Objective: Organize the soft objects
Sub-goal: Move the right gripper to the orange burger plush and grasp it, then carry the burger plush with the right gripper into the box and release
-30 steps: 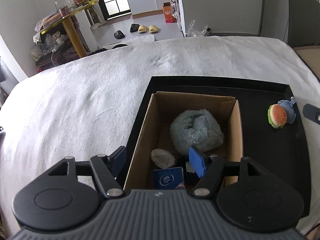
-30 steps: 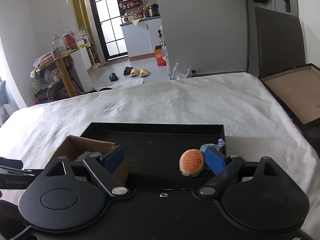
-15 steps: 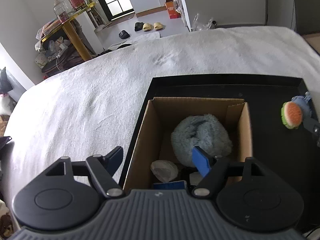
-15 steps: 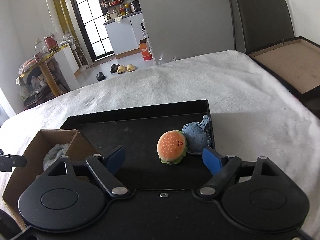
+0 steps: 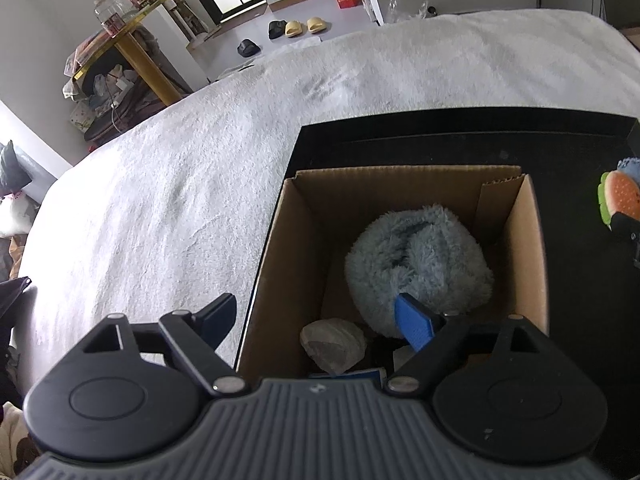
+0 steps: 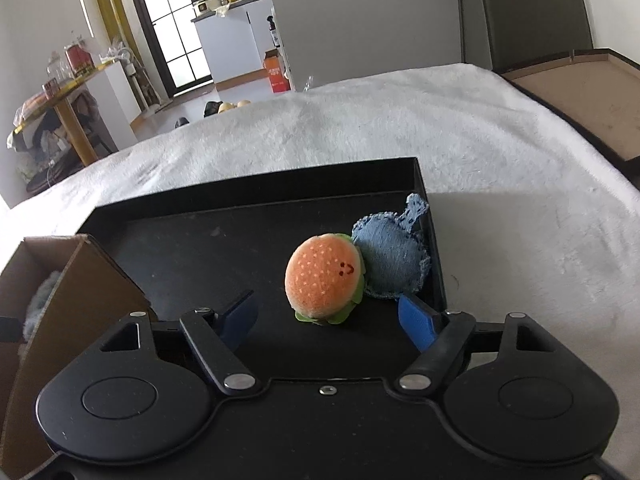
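While both hand-held tools hang over a black tray (image 6: pixel 256 200) set on a white fleecy cover (image 5: pixel 168 184), the contents stand as follows.

Item one: cardboard box (image 5: pixel 534 248), open-topped, at the tray's left end. Inside lies a fluffy pale-blue plush (image 5: pixel 416 260), rounded, against the far right part of the box floor. Nearer the camera, a small crumpled whitish bundle (image 5: pixel 334 342) lies beside it; a blue-and-white packet (image 5: pixel 360 374) shows only as an edge below that.

Item two: burger plush (image 6: pixel 324 278), orange bun with pale dots and a small stitched face, green trim at its base, resting on the tray floor near the tray's right wall.

Item three: blue denim pad (image 6: pixel 394 258), round with a small tab, touching the burger plush on its right and leaning toward the tray wall.

Item four: left gripper (image 5: pixel 316 320), over the box's near left wall; its jaws stand wide and are opening, one finger outside the box, the blue-padded one above the fluffy plush, nothing gripped.

Item five: right gripper (image 6: pixel 328 318), jaws wide but closing, nothing pressed between the pads; the burger plush sits just ahead of the gap, apart from both fingers.

Background: a yellow-edged side table (image 5: pixel 132 40) with jars, slippers (image 5: pixel 296 28) on the floor.
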